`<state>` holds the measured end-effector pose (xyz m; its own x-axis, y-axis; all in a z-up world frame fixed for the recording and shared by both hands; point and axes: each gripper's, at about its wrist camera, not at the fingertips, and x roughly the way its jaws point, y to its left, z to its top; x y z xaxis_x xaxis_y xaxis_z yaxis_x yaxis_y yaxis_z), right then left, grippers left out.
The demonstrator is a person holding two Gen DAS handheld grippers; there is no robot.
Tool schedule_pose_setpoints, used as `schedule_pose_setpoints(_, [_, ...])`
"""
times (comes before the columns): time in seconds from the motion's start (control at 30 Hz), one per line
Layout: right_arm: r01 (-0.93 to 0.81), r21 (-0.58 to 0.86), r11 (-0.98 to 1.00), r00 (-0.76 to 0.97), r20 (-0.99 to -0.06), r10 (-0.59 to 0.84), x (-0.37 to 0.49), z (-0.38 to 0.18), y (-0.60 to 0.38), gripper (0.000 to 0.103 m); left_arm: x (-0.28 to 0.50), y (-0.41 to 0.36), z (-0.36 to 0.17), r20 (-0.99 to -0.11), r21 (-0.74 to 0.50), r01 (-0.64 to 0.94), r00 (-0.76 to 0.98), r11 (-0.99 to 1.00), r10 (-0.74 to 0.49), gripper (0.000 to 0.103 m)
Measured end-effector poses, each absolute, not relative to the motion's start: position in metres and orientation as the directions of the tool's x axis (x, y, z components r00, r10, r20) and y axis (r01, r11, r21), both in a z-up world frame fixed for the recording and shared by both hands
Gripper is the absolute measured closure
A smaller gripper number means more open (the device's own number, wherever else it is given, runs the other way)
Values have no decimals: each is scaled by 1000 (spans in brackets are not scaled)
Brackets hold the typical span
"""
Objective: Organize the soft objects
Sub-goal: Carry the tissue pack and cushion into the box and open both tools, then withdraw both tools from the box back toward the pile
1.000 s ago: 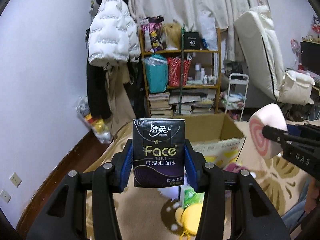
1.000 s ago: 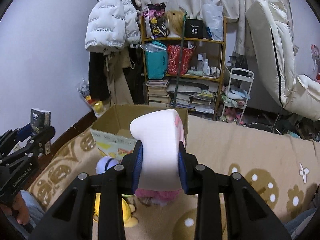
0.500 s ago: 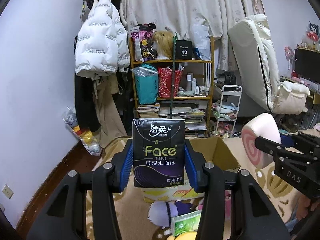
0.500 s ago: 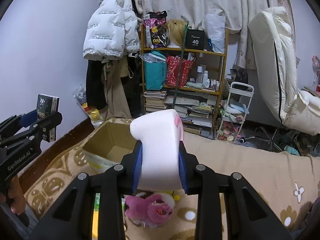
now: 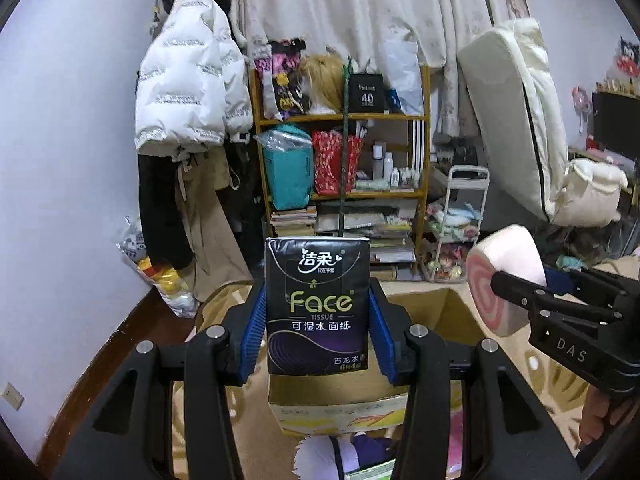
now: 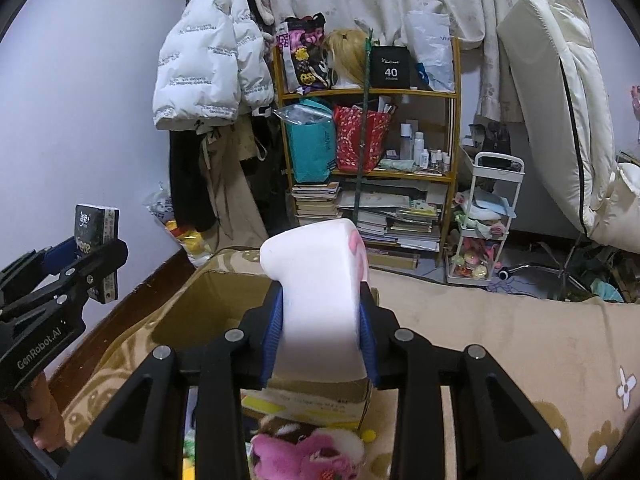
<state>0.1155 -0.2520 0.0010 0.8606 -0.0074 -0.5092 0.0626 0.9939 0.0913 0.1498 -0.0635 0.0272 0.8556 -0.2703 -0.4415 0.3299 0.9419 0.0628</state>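
Observation:
My left gripper (image 5: pixel 318 332) is shut on a black "Face" tissue pack (image 5: pixel 318 304), held upright above the near wall of an open cardboard box (image 5: pixel 440 304). The right wrist view shows that pack (image 6: pixel 96 236) at the far left. A white soft roll cushion with a pink swirl end (image 6: pixel 316 300) sits between the blue pads of my right gripper (image 6: pixel 320 320). The pads still press on it while the jaws are opening slightly. It hangs over the box (image 6: pixel 200 308). From the left wrist view the cushion (image 5: pixel 504 276) is at the right.
The box stands on a tan flower-patterned blanket (image 6: pixel 500 344). A pink plush (image 6: pixel 312 452) and a white and purple plush (image 5: pixel 340 452) lie just in front of the box. Behind are a cluttered shelf (image 6: pixel 368 152), hanging coats (image 6: pixel 208 64) and a white upright mattress (image 6: pixel 560 100).
Both grippers have carried their things forward toward the box, which now lies right under them. The plush toys have slid to the bottom edge of both views.

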Motion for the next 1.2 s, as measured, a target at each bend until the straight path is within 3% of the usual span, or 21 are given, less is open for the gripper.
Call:
schedule_pose_setpoints(0.17, [40,116,992,845,-534,28,132,-15,-251,65,170,-67,7,-520,10,335,806,942,-282,57])
schedule_pose_setpoints(0.57, [-1,133,991,791,-606,82,157,-54,-252,60,196,-74,-30,-595,-7,330,757,944,-269,56])
schedule_pose_setpoints(0.77, [1,154,988,776,-623,96,159,-59,-256,57,197,-75,-39,-610,15,316,755,949,-242,42])
schedule_pose_setpoints(0.87, [2,167,986,773,-625,104,160,-58,-256,52,193,-73,-39,-610,42,289,765,956,-205,34])
schedule_pose_setpoints(0.93, [-9,185,983,781,-612,122,157,-56,-255,35,192,-71,-39,-611,50,268,770,962,-183,31])
schedule_pose_setpoints(1.03, [-12,162,987,801,-589,106,151,-50,-252,28,188,-69,-37,-606,80,244,782,967,-147,24])
schedule_pose_setpoints(1.1, [-17,157,987,804,-585,107,149,-47,-251,23,184,-68,-34,-601,100,227,789,969,-123,10])
schedule_pose_setpoints(1.2, [-14,186,982,810,-574,120,142,-42,-253,9,175,-68,-30,-595,131,220,798,967,-101,7])
